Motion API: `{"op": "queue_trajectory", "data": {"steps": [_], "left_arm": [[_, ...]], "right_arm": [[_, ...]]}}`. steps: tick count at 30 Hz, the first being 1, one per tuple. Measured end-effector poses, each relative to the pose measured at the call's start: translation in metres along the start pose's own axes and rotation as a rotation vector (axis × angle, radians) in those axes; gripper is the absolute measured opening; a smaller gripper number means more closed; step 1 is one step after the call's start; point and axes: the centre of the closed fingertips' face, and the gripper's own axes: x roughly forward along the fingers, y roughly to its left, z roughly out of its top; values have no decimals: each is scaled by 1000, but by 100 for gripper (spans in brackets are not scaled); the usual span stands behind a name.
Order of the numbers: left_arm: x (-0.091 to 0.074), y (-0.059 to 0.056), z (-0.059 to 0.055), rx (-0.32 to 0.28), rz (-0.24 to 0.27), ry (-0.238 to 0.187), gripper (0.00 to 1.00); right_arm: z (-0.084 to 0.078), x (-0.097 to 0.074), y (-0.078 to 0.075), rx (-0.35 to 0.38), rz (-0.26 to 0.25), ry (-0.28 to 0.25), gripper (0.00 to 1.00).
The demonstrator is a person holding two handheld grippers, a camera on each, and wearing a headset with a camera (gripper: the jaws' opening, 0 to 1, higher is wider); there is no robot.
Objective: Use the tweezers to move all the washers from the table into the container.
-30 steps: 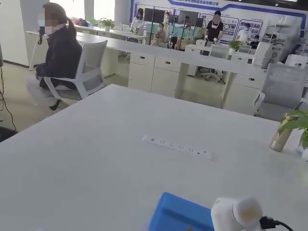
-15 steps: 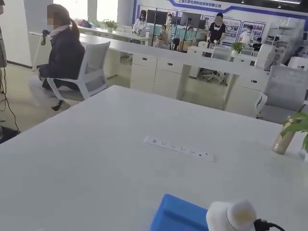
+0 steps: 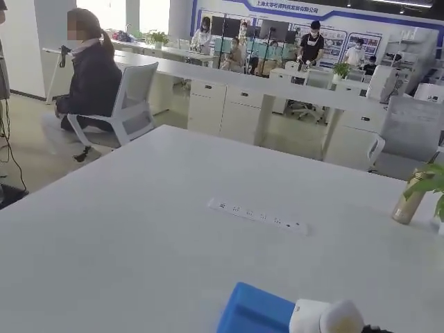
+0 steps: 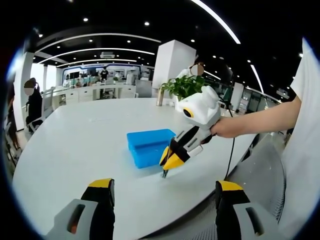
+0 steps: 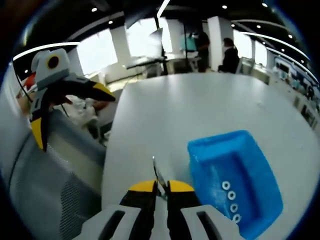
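- Your right hand-held gripper (image 5: 156, 192): jaws squeezed near-shut on the tweezers (image 5: 157, 172), low centre of the right gripper view. That grip prob. keeps the tips closed.
- Tweezer tips: can't tell if they carry anything. They sit just left of the blue container (image 5: 200, 155), handy for a drop.
- Four washers (image 5: 230, 196) lie in a row inside it, lower right.
- Left hand-held gripper (image 4: 163, 186): jaws wide apart, empty, held clear.
- Worktop (image 3: 139, 236): plain white, w/ a power strip (image 3: 257, 214) mid-frame.
- Room: open office, seated person (image 3: 87, 76) upper left.

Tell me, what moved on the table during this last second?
In the head view the white right tool slid slightly left and sank toward the picture's bottom edge. The blue container, power strip and table stayed put.
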Motion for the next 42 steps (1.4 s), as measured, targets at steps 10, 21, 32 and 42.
{"op": "queue_trajectory", "data": {"steps": [10,21,32,42], "left_arm": [[-1,0,1,2,0,-2,84],[-1,0,-1,-2,1,-3,84],[-2,3,-1,-5,4,-6,84],[-3,4,-2,-9,7,-8,84]], "right_arm": [[3,-3,-3,12,-10,-30,3],[27,-22,-11,10,-38,-85,3],[57,-34,-18,7,-55,-142,3],[73,-43,-33,-9,-75,-156,3]]}}
